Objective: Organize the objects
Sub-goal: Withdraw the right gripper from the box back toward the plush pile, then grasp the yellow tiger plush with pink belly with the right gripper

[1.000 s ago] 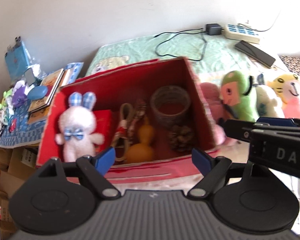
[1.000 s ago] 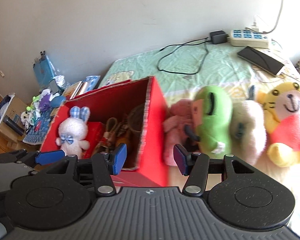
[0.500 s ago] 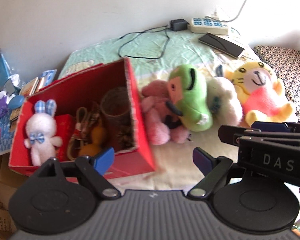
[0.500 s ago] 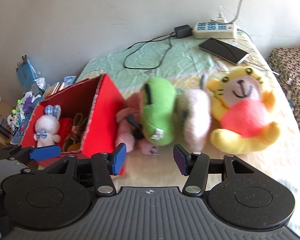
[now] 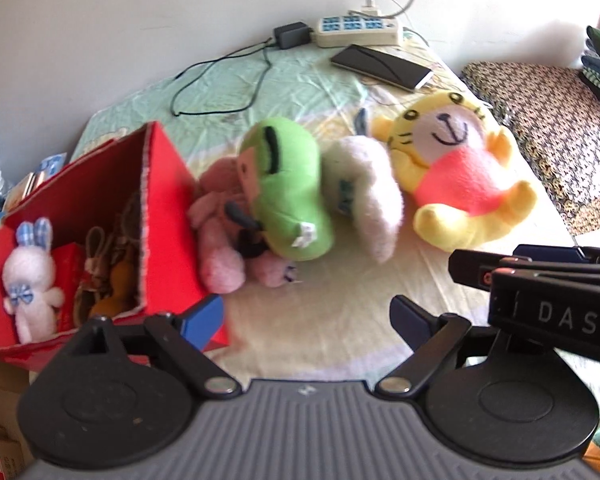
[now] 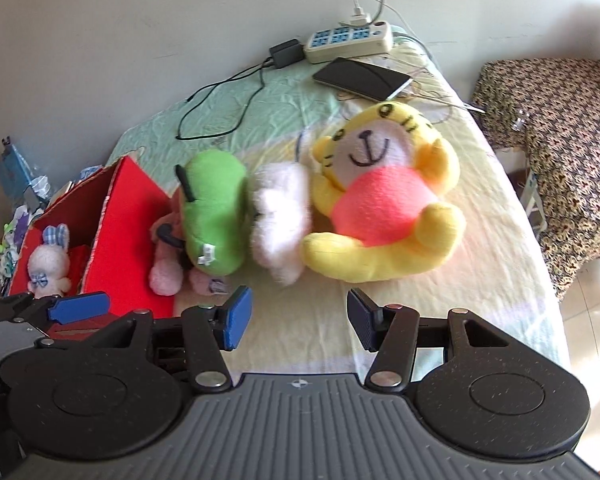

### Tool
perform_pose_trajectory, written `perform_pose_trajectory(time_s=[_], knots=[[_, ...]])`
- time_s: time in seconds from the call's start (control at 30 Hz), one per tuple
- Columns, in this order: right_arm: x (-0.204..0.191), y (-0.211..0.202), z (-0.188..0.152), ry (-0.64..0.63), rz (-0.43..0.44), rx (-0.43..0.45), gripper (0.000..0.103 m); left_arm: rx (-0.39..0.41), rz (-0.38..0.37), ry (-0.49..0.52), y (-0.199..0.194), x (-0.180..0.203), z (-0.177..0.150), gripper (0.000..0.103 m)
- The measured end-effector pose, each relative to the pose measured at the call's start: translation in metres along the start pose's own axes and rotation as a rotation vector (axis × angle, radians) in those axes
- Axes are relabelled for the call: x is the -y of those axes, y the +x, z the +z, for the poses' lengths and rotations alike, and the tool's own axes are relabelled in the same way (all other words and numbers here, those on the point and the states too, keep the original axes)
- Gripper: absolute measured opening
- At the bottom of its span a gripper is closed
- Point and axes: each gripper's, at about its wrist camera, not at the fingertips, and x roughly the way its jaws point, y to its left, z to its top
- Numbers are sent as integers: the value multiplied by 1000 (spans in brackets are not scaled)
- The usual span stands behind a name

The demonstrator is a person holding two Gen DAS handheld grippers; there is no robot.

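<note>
A red box [image 5: 168, 216] [image 6: 128, 224] sits at the left of the bed and holds a white bunny [image 5: 30, 276] [image 6: 48, 264] and several small items. Beside it lie a pink plush [image 5: 220, 236], a green plush [image 5: 288, 192] [image 6: 214, 220], a white plush [image 5: 368, 196] [image 6: 280, 220] and a yellow tiger plush [image 5: 460, 176] [image 6: 384, 204]. My left gripper [image 5: 306, 320] is open and empty above the sheet in front of the plushes. My right gripper [image 6: 298, 318] is open and empty, just short of the white and yellow plushes.
A power strip [image 6: 348, 42], a charger with black cable [image 6: 228, 96] and a dark phone [image 6: 362, 79] lie at the bed's far end. A patterned seat [image 6: 560, 128] stands to the right. Clutter and books [image 6: 20, 184] lie left of the box.
Both grippers have swung to the right, away from the red box and toward the row of plush toys. The plushes now sit centred in both views. Both stay open.
</note>
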Motion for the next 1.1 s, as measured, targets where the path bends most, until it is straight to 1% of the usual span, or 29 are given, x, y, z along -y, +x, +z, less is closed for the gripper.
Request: perform_pose_trajectory(time_s=[0.5, 0.57, 0.67, 0.77, 0.83, 0.93, 0.97, 1.0, 1.1], knots=[[56, -6, 5, 104, -59, 5, 57, -22, -60, 87, 18, 51, 19, 92], [64, -7, 7, 113, -66, 6, 57, -25, -82, 90, 20, 55, 21, 92], [76, -11, 8, 131, -75, 10, 57, -25, -154, 74, 22, 58, 26, 92], [91, -14, 11, 169, -75, 18, 57, -10, -182, 72, 22, 64, 31, 93], [101, -16, 14, 199, -68, 28, 57, 4, -206, 72, 23, 67, 34, 94], [113, -15, 19, 242, -41, 38, 58, 16, -266, 61, 25, 70, 41, 94], [116, -14, 21, 250, -27, 37, 60, 17, -280, 60, 27, 71, 44, 94], [119, -12, 23, 260, -12, 37, 62, 16, -290, 63, 30, 73, 46, 94], [130, -5, 27, 321, 31, 37, 63, 6, -312, 80, 39, 81, 52, 94]])
